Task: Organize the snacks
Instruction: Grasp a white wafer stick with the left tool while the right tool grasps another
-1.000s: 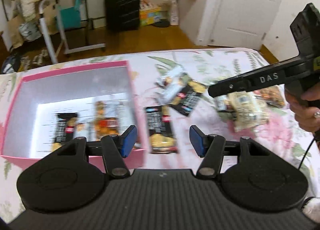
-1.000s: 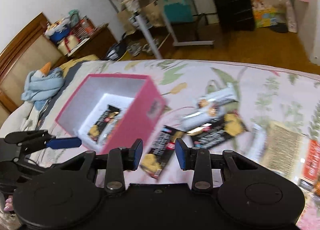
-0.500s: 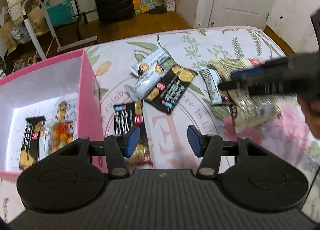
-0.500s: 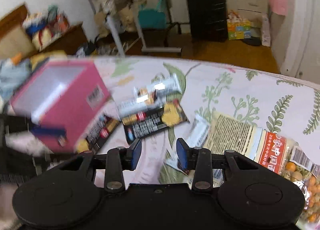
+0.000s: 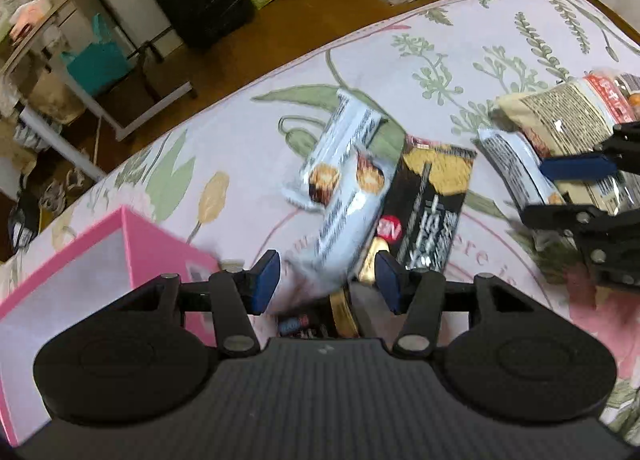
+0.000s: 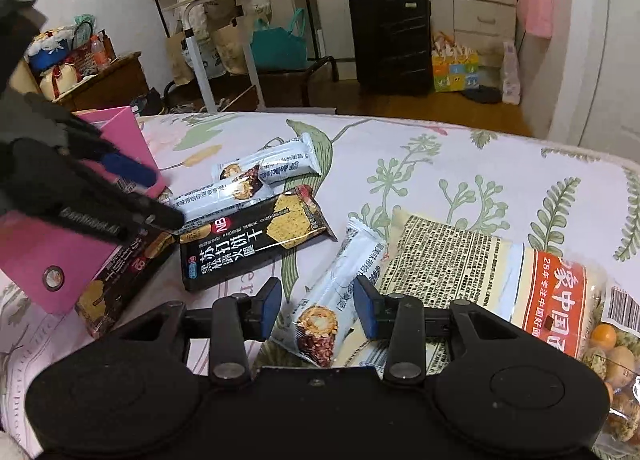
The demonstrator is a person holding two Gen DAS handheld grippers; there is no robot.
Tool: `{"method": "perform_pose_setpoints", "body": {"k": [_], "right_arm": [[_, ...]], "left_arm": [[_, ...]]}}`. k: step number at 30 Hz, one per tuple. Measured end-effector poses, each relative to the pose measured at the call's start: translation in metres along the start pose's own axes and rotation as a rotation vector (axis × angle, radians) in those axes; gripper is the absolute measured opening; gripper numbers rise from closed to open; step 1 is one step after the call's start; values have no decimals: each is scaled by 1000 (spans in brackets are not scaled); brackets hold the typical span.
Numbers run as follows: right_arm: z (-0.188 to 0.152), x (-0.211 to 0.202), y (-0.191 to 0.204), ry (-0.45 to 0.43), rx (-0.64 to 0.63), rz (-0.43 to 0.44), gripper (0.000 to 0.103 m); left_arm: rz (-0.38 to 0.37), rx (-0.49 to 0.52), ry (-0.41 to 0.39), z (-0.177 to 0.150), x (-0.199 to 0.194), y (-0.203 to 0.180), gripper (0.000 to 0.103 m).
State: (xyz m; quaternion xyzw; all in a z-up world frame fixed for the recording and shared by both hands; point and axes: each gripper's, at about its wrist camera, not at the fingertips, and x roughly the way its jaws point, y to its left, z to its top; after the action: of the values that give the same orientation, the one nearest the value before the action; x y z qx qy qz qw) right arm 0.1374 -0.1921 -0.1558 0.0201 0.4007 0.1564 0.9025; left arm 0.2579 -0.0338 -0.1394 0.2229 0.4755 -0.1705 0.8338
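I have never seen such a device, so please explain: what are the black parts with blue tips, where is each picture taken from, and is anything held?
No robot is here. A person holds one hand-held gripper in each hand, and each carries a camera looking along its two blue-tipped fingers. In the left view, the left gripper is open over a white bar, near a black pack and the pink box. In the right view, the right gripper is open around another white bar, beside a big bag. All snacks lie on a flowered bed. Nothing is held yet.
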Motion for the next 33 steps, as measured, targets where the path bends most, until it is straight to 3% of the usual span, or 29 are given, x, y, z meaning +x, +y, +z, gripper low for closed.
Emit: {"method": "perform_pose_setpoints", "body": {"k": [2,7,13,15,16,20,33], "right_arm": [[1,1,-1,22,-10,4,45],[7,13,12,109,-68,-53,51],[15,29,23,150,-75,-136,47],[14,26,22,131,-39,-155,38],[13,23,21,121,-34,-159,34],[7,3,15,91,53,-86,32],[-1,-37,24,95,213,99,32]], "left_arm": [[24,23,-5,6,7,1,52],[-20,59,7,16,25,2,52],[46,45,34,21,38,-3,55],[24,28,70,21,45,-3,47],[6,15,94,19,48,-2,38],[-18,19,94,14,43,-4,25],[-132,-171,92,1,-6,11,25]]}}
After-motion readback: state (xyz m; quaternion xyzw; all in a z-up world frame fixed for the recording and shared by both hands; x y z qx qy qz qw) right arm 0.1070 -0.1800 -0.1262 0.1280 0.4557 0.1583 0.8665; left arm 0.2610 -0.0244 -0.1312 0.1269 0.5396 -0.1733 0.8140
